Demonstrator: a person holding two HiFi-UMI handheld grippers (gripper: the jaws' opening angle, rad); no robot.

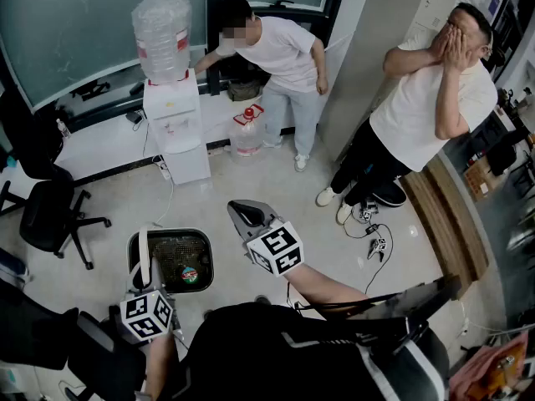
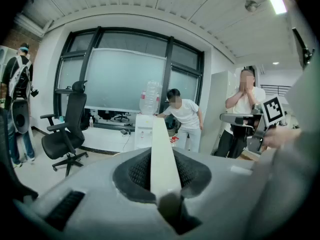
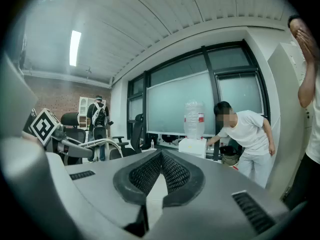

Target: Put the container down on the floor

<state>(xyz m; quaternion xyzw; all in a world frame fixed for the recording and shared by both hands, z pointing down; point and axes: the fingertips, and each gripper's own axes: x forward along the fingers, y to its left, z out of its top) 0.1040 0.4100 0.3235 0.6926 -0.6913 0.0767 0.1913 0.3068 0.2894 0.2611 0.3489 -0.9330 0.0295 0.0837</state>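
Observation:
The container (image 1: 171, 261) is a black mesh basket with a rounded rim and a white handle (image 1: 140, 256); something red and green lies inside it. My left gripper (image 1: 145, 279) is shut on that handle, which shows as a white strip (image 2: 160, 149) running between the jaws of the left gripper (image 2: 163, 186). I cannot tell whether the basket touches the floor. My right gripper (image 1: 245, 215) is raised to the right of the basket, shut, with nothing in it. The pads of the right gripper (image 3: 158, 160) meet at the tip.
A water dispenser (image 1: 174, 124) with a large bottle stands at the back, with a person in a white shirt (image 1: 280, 65) beside it. A second person (image 1: 422, 111) stands at the right. A black office chair (image 1: 46, 211) is at the left. Cables (image 1: 376, 241) lie on the pale floor.

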